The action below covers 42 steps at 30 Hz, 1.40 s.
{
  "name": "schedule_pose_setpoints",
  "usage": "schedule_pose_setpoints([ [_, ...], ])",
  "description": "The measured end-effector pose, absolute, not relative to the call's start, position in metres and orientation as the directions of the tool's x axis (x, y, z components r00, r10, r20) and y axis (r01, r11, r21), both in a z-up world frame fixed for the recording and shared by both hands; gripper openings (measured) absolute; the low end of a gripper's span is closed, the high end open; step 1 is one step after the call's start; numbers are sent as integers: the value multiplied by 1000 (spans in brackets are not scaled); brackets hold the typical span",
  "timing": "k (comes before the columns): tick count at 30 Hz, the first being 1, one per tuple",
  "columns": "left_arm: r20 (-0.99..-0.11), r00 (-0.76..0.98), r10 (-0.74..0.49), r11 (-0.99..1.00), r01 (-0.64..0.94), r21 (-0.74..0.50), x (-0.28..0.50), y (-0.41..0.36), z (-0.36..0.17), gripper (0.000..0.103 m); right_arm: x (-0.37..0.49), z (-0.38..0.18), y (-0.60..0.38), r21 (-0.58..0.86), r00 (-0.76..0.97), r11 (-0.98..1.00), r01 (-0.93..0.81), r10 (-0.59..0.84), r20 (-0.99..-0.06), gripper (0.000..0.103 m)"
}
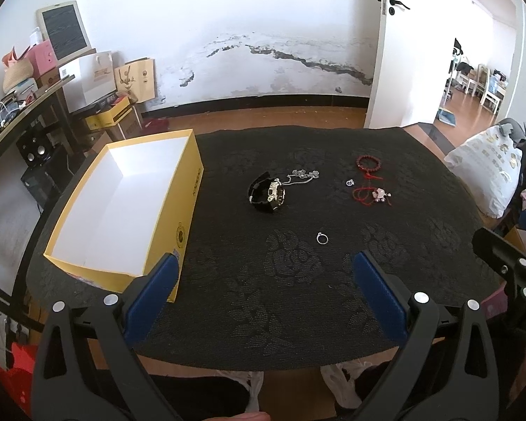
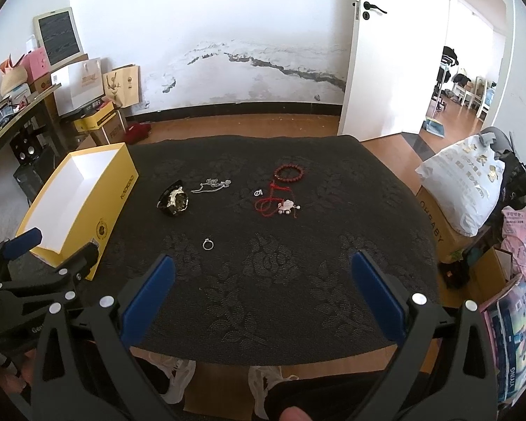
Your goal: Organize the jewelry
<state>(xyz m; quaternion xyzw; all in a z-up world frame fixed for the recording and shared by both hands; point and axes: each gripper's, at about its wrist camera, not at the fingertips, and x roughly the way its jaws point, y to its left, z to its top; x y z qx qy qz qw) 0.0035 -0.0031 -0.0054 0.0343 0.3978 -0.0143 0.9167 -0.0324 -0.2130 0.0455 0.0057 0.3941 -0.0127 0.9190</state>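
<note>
Both claws hang low at the near edge of the worktop [image 1: 420, 245], each spread wide and gripping nothing; the left claw [image 1: 263, 263] faces the middle of the dark cloth, with its left finger [image 1: 154, 287] just in front of the box [image 1: 179, 210], and the right claw [image 2: 263, 266] sits beside it, aimed a little further right; from each view the other claw shows at the frame's edge, so the two are held side by side, likely as a ready stance before any reach.

Nearest to the claws lies a ring [image 1: 322, 238], alone on the cloth and well apart from the rest; being closest, it seems the easiest first pick; beyond it the watch [image 1: 268, 193] rests on its side with a silver chain [image 1: 303, 176] touching or just beside it; to the right sit a red bead bracelet [image 1: 368, 162], a small silver piece [image 1: 349, 182] and a red cord with a pink charm [image 1: 371, 194], clustered near one another.

At the left edge of the worktop stands the box, yellow outside and white inside, lid off and nothing visible in it; it looks set there to receive the pieces, so no sorting appears done yet.
</note>
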Motion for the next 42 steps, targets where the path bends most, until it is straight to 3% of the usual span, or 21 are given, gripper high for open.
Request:
schedule_pose_setpoints([
  [21,-755,656,6,997,57,58,17,-4,-20,97,-33,40,-221,8,673,1000,24,-11,-740,97],
  [31,-780,625,29,994,66,90,66,-7,-65,97,4,12,-230,2,633,1000,2,1,-774,97],
  [42,-825,564,36,998,28,62,176,-11,-139,97,67,-34,-227,-54,627,997,-62,-3,-779,97],
])
